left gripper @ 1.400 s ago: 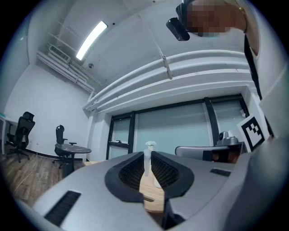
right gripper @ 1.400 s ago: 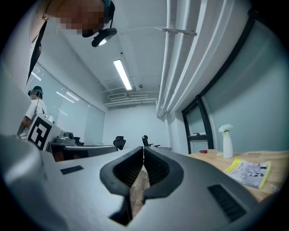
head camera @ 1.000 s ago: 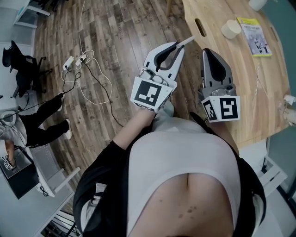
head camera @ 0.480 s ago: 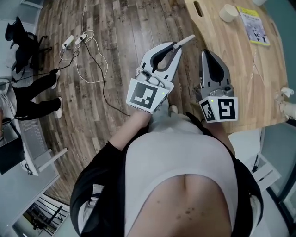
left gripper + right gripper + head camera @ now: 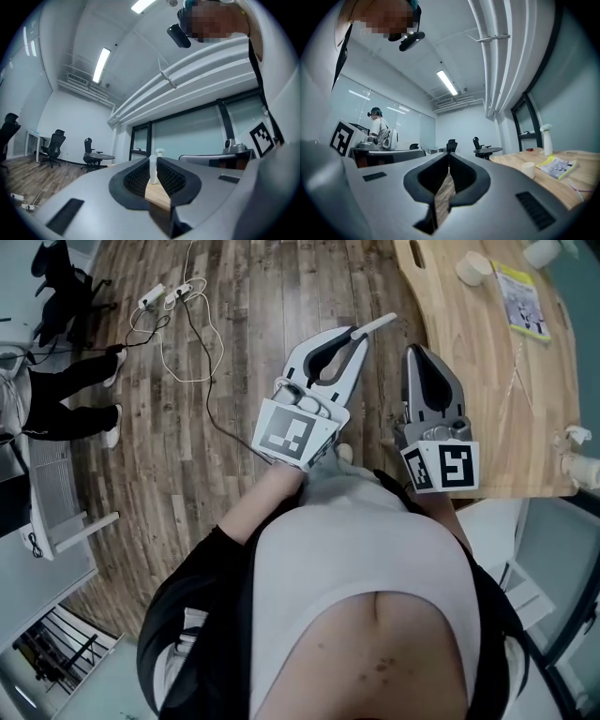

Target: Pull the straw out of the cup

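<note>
While both tools sit side by side just ahead of the person's pale shirt (image 5: 366,559), which of them has anything in it?

The left tool (image 5: 354,336). Its jaws are nearly together, pinched on a white straw (image 5: 380,324). The straw pokes out past the tips, over the wooden floor (image 5: 234,343) and near the table (image 5: 487,399) edge.

And the right tool (image 5: 417,351)?

Its jaws are together with nothing between them. Its own view shows only a thin slit with floor behind. The tips sit right at the table's edge.

So where is the straw, relative to the cup?

Out of it. The cup (image 5: 473,266) stands well apart, towards the far end of the table, and the straw touches nothing but the left tool. A yellow booklet (image 5: 520,301) lies just beside the cup.

Anything farther out?

A power strip (image 5: 153,296) with white cables lies on the floor off to the left, and another person's legs (image 5: 66,418) in dark trousers are near it.
</note>
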`<control>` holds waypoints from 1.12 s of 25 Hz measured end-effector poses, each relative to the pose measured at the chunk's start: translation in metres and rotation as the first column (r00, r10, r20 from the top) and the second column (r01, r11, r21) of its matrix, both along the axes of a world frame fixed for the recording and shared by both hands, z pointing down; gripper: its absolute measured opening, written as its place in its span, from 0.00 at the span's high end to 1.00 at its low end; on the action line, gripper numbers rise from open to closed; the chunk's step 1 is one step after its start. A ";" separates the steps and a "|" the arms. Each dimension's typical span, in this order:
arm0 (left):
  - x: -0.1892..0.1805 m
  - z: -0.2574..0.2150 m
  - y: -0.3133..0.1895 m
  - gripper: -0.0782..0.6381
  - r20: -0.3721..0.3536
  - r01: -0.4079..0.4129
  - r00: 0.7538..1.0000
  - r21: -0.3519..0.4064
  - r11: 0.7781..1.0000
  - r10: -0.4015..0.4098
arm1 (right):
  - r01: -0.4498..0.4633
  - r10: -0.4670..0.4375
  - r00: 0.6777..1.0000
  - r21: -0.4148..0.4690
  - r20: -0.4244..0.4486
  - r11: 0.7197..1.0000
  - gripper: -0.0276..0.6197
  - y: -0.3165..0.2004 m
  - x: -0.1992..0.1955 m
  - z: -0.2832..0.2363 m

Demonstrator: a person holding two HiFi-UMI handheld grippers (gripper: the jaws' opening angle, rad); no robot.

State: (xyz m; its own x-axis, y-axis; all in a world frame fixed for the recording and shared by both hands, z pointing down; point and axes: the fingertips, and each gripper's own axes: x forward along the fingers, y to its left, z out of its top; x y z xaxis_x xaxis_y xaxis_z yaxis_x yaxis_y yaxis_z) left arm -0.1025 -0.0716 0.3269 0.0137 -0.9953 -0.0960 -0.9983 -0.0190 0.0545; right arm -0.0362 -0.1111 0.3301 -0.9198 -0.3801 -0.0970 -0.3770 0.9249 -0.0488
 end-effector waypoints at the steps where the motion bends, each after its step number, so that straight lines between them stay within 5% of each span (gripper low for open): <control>1: 0.000 -0.002 0.002 0.82 0.003 0.000 1.000 0.000 1.000 0.000 | 0.003 -0.003 1.000 0.004 -0.001 1.000 0.91 0.002 0.000 -0.002; 13: 0.004 0.022 0.030 0.82 -0.043 0.062 0.997 -0.039 0.997 -0.063 | 0.059 -0.060 0.998 -0.100 -0.013 0.993 0.91 0.017 0.005 0.027; 28: 0.020 0.001 0.060 0.82 0.022 0.042 0.999 -0.001 0.999 -0.042 | -0.002 0.004 0.997 0.033 -0.073 0.999 0.91 0.048 0.020 -0.001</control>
